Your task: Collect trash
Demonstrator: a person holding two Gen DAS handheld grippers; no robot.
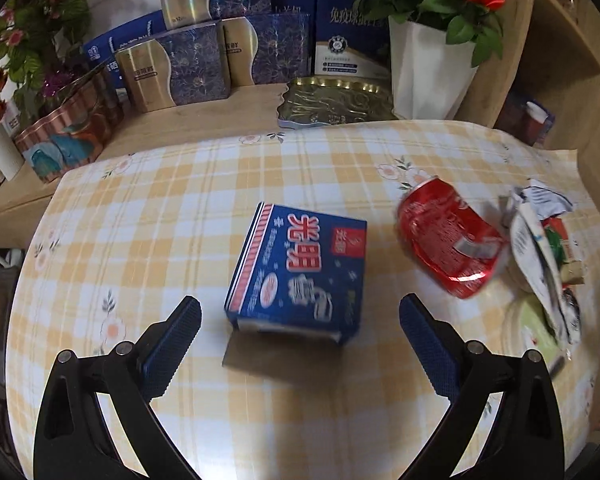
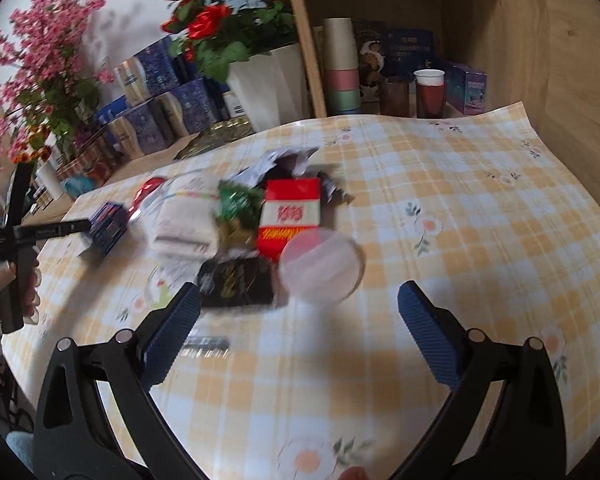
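A blue carton (image 1: 300,272) lies on the checked tablecloth (image 1: 160,208), just ahead of my open left gripper (image 1: 300,316), whose fingers stand wide on either side of it. A crushed red can (image 1: 448,236) and crumpled paper wrappers (image 1: 540,248) lie to its right. In the right wrist view my right gripper (image 2: 299,300) is open above a clear plastic lid (image 2: 320,266), beside a black wrapper (image 2: 236,282), a red packet (image 2: 290,212), a green wrapper (image 2: 236,200) and a white packet (image 2: 184,220). The blue carton (image 2: 108,224) shows at far left.
Gift boxes (image 1: 188,68), a round tin (image 1: 68,128), a gold tray (image 1: 336,100) and a white flower pot (image 1: 428,72) line the back. A shelf with stacked cups (image 2: 342,68) stands behind the table. A person's hand (image 2: 4,292) holds the other gripper at left.
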